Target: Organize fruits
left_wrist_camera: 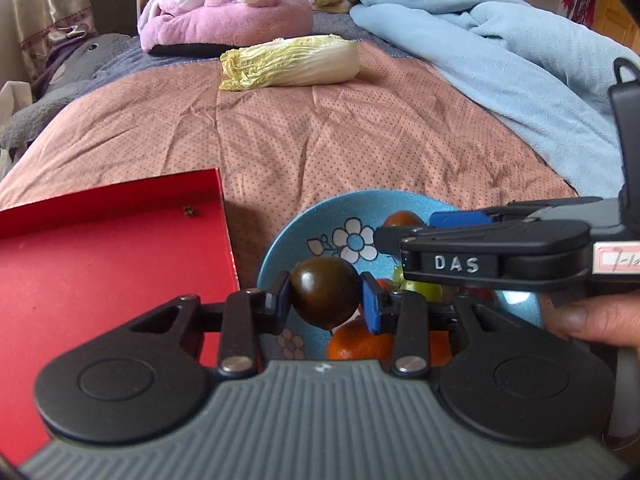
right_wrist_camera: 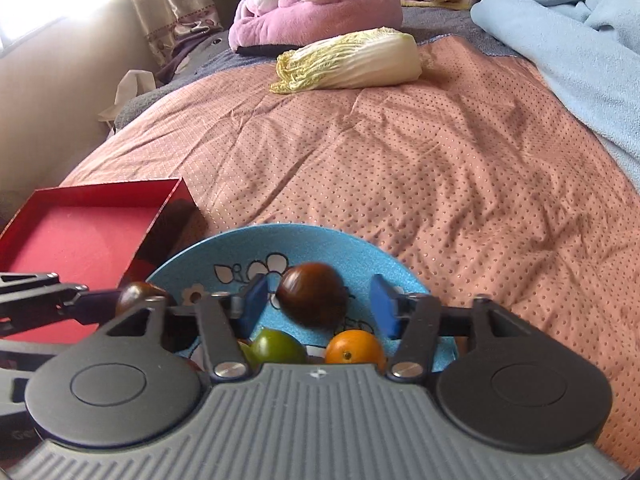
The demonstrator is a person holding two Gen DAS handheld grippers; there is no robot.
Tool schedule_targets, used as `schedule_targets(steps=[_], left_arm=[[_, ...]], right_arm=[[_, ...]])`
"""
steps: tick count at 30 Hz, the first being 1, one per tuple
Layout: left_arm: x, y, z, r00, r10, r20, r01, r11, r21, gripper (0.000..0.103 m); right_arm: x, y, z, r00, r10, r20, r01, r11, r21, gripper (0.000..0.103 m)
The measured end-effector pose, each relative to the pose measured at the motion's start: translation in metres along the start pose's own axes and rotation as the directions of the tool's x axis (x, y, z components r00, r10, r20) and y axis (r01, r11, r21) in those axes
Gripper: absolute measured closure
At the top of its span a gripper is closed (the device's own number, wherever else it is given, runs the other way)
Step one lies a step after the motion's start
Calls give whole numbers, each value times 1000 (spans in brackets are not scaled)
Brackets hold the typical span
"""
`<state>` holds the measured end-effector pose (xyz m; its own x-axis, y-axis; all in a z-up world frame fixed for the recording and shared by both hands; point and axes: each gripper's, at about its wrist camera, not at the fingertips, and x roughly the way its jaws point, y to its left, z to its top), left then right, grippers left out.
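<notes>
**Left wrist view: dark tomato gripped over the bowl**

The left tongs (left_wrist_camera: 325,300) are clenched on a dark brown tomato (left_wrist_camera: 325,298), both blue pads pressed to its sides, above the near part of a blue flowered bowl (left_wrist_camera: 280,248). Below them in the bowl lies an orange fruit (left_wrist_camera: 360,346). Just right of the left tongs, the right tongs (left_wrist_camera: 424,226) reach across the bowl.

In the right wrist view the right tongs (right_wrist_camera: 318,300) stand released, pads spread wide on either side of a second dark tomato (right_wrist_camera: 312,300) in the bowl (right_wrist_camera: 360,248). A green fruit (right_wrist_camera: 278,346) and an orange one (right_wrist_camera: 354,346) lie nearer.

Left of both tongs sits a red tray (left_wrist_camera: 100,248) on the bed (left_wrist_camera: 360,140). Far ahead lies a napa cabbage (left_wrist_camera: 290,62).
</notes>
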<state>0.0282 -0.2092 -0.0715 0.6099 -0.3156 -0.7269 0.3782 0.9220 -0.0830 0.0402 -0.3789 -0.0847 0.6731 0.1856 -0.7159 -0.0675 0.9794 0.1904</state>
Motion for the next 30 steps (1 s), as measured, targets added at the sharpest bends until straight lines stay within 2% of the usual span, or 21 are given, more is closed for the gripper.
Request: schedule_targets(steps=[1, 3, 9, 11, 14, 19, 21, 25, 30], left_arm=[[0, -2, -1, 1000, 9, -4, -9, 1000, 10, 54], [-5, -6, -2, 1000, 19, -7, -19, 999, 34, 36], [-34, -24, -14, 999, 23, 34, -27, 995, 100, 22], [-47, -30, -20, 998, 32, 61, -39, 991, 127, 21], [-63, -38, -29, 991, 92, 100, -108, 979, 173, 20], [-90, -41, -40, 988, 100, 119, -121, 974, 192, 20], [-100, -42, -43, 990, 98, 102, -116, 976, 184, 20], [-116, -40, -52, 996, 72, 61, -79, 989, 127, 20], [-131, -38, -68, 999, 38, 28, -39, 998, 57, 20]], right_arm=[[-5, 0, -1, 1000, 5, 10, -5, 1000, 3, 22], [-19, 1, -2, 999, 11, 38, -12, 1000, 10, 15], [-81, -4, -18, 990, -1, 138, -5, 999, 44, 11], [-102, -11, -24, 986, -14, 166, 2, 997, 77, 11], [-129, -21, -36, 984, -42, 173, 25, 995, 101, 7], [-159, -19, -66, 992, -56, 111, 50, 997, 59, 6], [-167, -14, -79, 996, -44, 72, 41, 998, 45, 6], [-172, 9, -108, 1000, -13, -19, 13, 1000, -13, 5], [-170, 43, -133, 994, 26, -107, -35, 996, -87, 5]])
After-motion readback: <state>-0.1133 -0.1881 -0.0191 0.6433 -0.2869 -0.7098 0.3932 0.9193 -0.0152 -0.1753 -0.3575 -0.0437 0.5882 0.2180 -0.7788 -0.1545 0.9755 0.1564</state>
